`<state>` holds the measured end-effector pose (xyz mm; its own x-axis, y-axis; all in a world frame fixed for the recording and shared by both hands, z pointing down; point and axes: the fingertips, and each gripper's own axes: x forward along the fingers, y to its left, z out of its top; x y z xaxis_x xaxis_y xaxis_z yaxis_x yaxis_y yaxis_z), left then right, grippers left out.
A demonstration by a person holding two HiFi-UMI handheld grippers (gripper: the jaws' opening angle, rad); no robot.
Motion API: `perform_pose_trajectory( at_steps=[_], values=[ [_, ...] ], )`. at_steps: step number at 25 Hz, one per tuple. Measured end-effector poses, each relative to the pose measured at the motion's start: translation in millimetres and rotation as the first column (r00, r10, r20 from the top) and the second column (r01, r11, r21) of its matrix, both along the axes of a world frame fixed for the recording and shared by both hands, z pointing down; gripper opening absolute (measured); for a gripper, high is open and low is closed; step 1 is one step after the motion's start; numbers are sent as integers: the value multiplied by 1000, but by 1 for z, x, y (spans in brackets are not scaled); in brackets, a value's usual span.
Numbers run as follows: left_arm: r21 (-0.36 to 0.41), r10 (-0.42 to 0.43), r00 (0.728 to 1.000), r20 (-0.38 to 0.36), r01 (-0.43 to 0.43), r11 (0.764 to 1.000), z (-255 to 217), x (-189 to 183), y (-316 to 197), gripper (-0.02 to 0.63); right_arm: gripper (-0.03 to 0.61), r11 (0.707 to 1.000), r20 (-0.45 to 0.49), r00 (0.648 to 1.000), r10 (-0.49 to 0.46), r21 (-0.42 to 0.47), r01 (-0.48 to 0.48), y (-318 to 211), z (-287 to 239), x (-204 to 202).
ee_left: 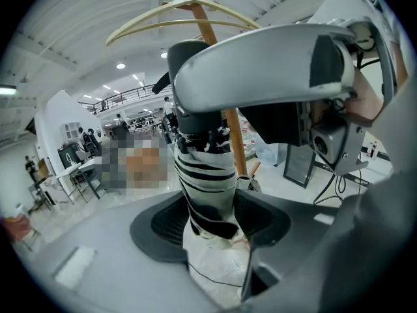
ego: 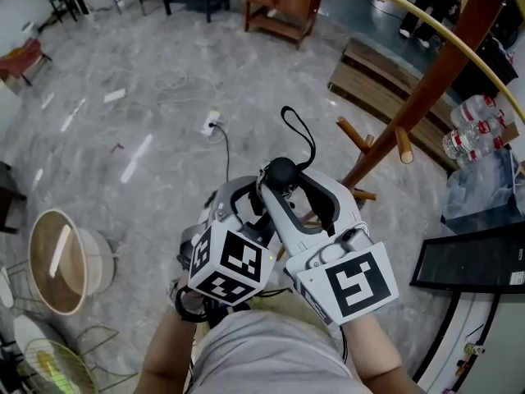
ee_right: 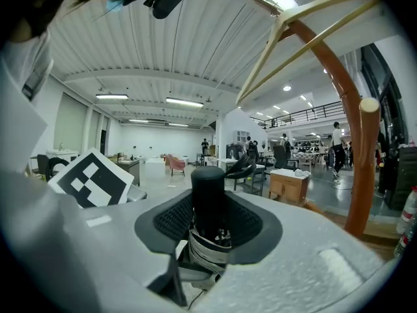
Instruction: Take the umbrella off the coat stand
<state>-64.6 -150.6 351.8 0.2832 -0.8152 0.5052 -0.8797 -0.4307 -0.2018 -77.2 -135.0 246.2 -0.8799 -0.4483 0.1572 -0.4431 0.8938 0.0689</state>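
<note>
Left gripper (ee_left: 208, 217) clamped on striped canopy of umbrella (ee_left: 205, 175); right gripper (ee_right: 208, 223) clamped on its black handle. Umbrella near coat stand (ego: 426, 89), strap seemingly free of pegs. Hold both grips firm, draw away without snagging strap.

Water bottles (ego: 472, 125) at right, power strip (ego: 212, 123) on floor (ego: 148, 72), wooden cabinet (ego: 283, 6)

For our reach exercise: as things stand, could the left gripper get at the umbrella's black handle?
Probably not: the right gripper is shut on the black handle, leaving only its end bare, and the left gripper is itself shut on the striped canopy.
</note>
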Motion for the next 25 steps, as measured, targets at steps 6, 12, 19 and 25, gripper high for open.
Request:
perform_pose_trajectory(
  at_steps=[6, 12, 19, 25],
  values=[
    [-27, -49, 999, -22, 48, 998, 13, -8, 1, 238, 143, 999, -36, 998, -47, -28, 46, -2, 17, -7],
    [-50, -110, 994, -22, 108, 993, 22, -18, 2, 238, 143, 993, -49, 993, -109, -47, 107, -2, 26, -17],
    [-70, -161, 987, -15, 160, 985, 31, -36, 8, 238, 143, 985, -66, 984, -165, -60, 161, 5, 35, -34],
    [-90, -210, 977, -36, 206, 974, 39, -47, 13, 238, 143, 975, -84, 973, -214, -79, 208, 9, 43, -48]
  ],
)
